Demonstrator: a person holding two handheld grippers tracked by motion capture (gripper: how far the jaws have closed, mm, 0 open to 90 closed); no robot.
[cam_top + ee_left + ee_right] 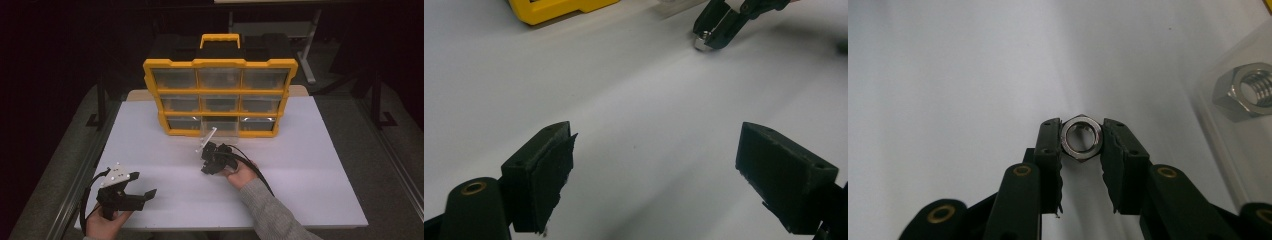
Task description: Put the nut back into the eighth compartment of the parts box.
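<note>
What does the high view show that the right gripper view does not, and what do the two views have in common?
High view: the yellow drawer cabinet, its clear drawer pulled out, the left gripper with jaws apart, and both of the person's hands. Right gripper view: a hex nut clamped between the right gripper jaws, and a second nut behind clear plastic. Both: the white table and the right gripper.

Two hex nuts point(1081, 137), one organizer point(219, 95)

Shiny metal nut point(1081, 137); matt white table point(948, 75)
</note>
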